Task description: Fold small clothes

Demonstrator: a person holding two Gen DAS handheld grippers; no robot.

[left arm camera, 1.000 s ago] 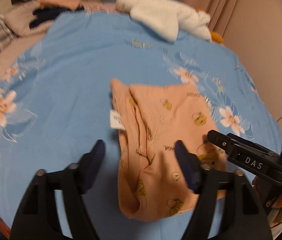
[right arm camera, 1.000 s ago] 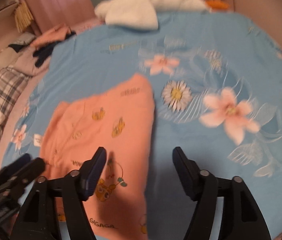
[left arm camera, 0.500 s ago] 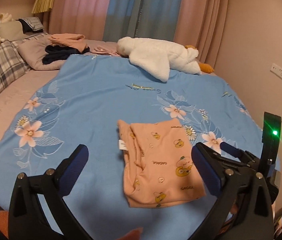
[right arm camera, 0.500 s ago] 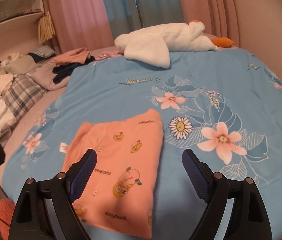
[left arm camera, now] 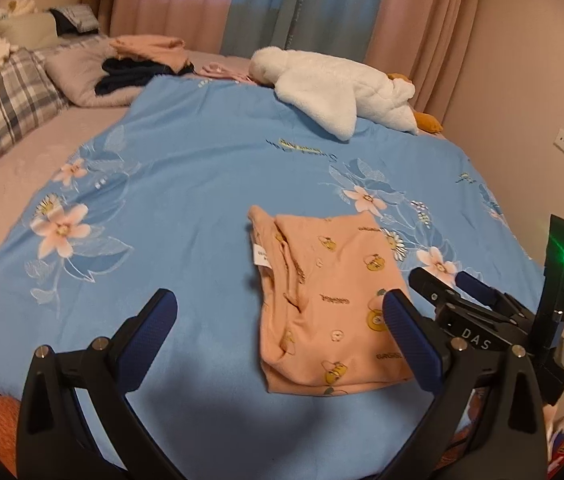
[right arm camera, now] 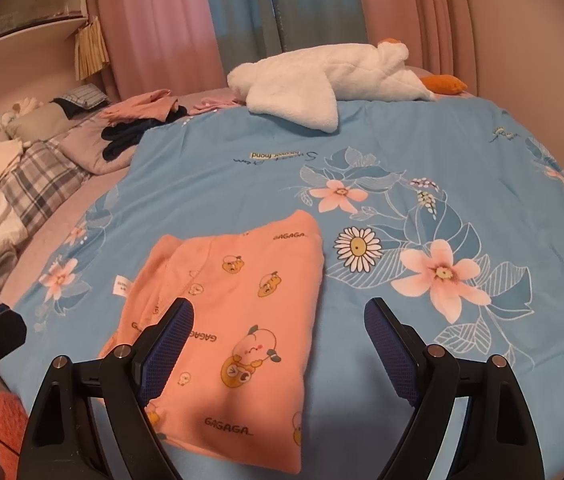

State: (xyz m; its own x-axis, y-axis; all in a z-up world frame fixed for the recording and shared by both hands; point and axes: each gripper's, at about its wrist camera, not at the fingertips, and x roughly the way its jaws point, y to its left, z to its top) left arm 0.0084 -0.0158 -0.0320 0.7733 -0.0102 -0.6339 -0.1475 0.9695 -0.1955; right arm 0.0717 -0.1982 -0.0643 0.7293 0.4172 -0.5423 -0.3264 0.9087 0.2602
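Both grippers hang released over the bed, nothing between their blue pads. Left gripper (left arm camera: 277,320) has its jaws spread wide, having just been opening, and the folded peach garment (left arm camera: 330,304) lies ahead of it and toward its right finger, flat on the blue floral sheet (left arm camera: 185,184). Right gripper (right arm camera: 277,336) has also just been opening; the same garment (right arm camera: 233,304) sits ahead of and partly under its left finger, with bare sheet in front of its right finger. Neither gripper touches the cloth.

From the left gripper's view the garment's folded edge with the white tag (left arm camera: 261,258) faces leftward, and the near hem runs close to the bed's front edge. Left of that lies a broad stretch of open sheet. Beyond the garment, well apart, a white plush goose (right arm camera: 322,76) rests by the curtains, and a pile of peach and dark clothes (left arm camera: 141,60) lies at the far left by a plaid pillow (left arm camera: 13,96). To the right of the right gripper the sheet runs clear toward the wall.
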